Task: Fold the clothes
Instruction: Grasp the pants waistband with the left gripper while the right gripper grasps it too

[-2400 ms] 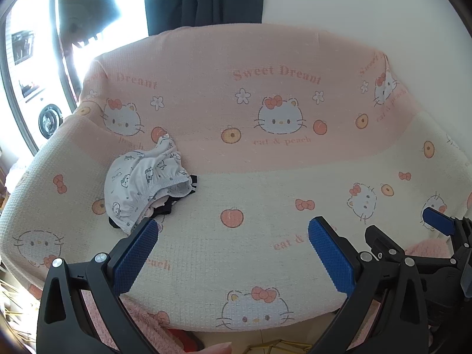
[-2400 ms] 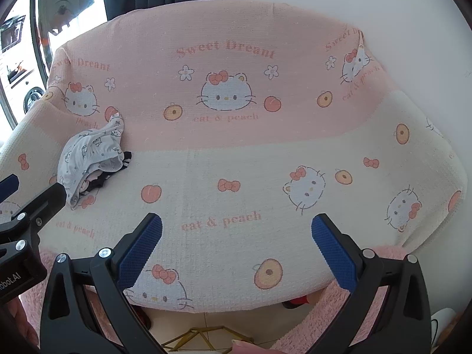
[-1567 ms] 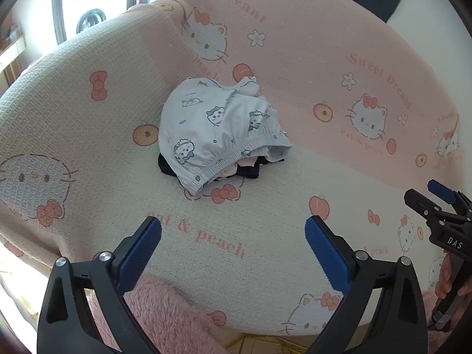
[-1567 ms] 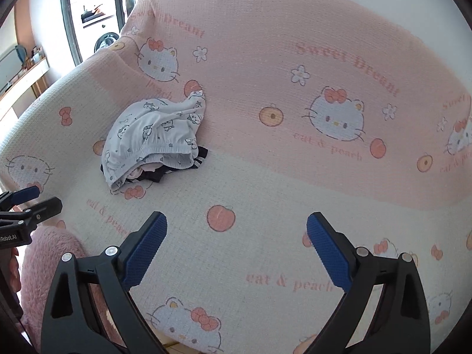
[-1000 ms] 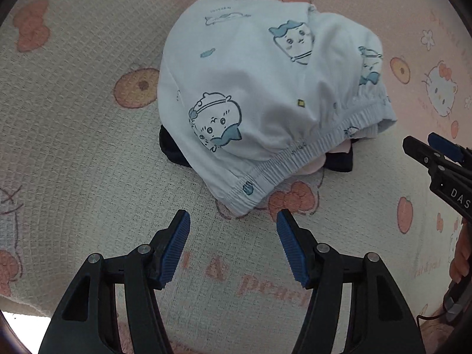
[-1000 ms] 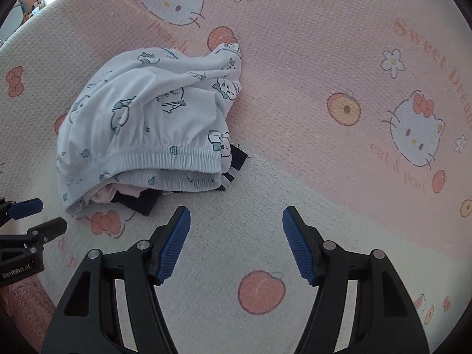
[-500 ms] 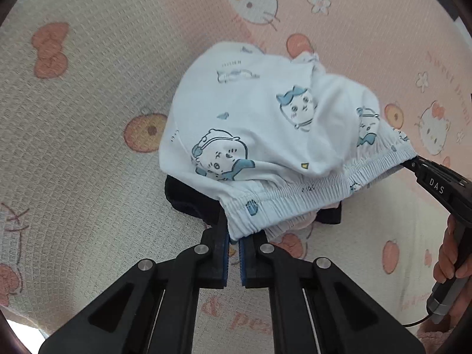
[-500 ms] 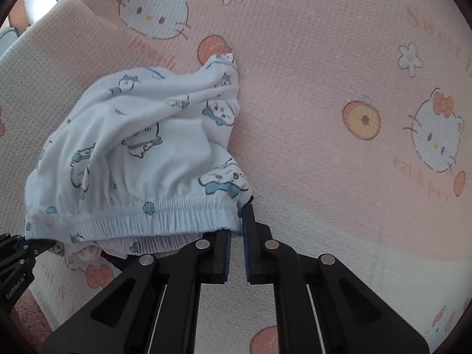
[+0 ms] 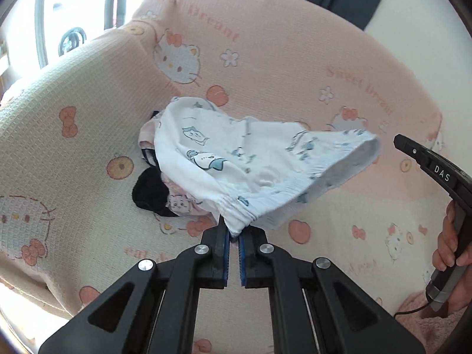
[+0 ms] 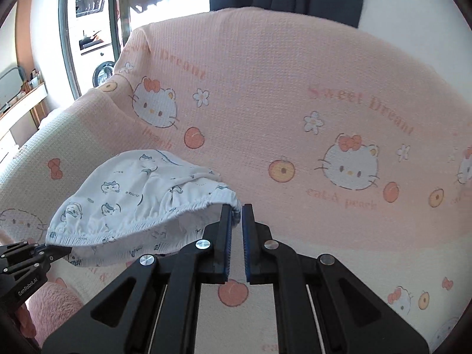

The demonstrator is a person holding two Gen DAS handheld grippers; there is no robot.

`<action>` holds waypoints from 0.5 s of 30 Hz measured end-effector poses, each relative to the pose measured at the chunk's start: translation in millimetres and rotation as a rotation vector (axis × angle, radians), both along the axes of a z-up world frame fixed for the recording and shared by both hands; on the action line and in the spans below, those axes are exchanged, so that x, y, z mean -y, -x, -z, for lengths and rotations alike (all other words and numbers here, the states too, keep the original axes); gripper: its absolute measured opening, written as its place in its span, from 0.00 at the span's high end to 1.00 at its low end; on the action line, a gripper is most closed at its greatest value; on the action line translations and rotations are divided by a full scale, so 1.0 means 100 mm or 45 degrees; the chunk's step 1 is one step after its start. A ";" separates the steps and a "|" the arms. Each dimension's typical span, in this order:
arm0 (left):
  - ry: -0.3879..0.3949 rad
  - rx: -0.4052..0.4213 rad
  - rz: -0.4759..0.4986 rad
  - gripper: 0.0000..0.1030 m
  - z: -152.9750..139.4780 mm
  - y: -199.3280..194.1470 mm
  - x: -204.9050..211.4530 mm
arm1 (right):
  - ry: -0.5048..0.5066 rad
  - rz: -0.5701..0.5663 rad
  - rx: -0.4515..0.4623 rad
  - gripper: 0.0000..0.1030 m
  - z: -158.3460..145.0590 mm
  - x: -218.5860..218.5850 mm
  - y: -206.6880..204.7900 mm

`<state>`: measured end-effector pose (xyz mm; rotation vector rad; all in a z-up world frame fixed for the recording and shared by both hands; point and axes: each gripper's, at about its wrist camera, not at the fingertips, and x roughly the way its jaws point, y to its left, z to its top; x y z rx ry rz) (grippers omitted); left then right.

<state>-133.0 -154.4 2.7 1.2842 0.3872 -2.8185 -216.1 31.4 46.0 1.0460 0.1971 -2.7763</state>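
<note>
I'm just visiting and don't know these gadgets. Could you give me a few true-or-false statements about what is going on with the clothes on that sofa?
1. Both tools grip the same white printed garment by its elastic edge. True: the left gripper and the right gripper each have their jaws shut on it.
2. The garment lies flat on the sofa cover. False: it hangs stretched between the two tools.
3. More clothes lie under it. True: a dark garment and a pink garment lie on the seat.
4. The sofa cover is plain blue. False: it is pink and cream with cat faces and peaches.
5. A person's hand holds the right tool. True.
</note>
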 end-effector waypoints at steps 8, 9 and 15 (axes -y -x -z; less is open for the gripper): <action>0.008 -0.031 0.194 0.95 -0.27 -0.27 -0.52 | 0.043 -0.033 0.180 0.94 0.06 -0.55 -0.79; 0.005 -0.039 0.216 0.95 -0.31 -0.30 -0.56 | 0.039 -0.064 0.205 0.93 0.13 -0.55 -0.89; -0.027 -0.074 0.342 0.95 -0.59 -0.51 -0.86 | 0.183 -0.220 0.342 0.66 0.43 -0.40 -1.25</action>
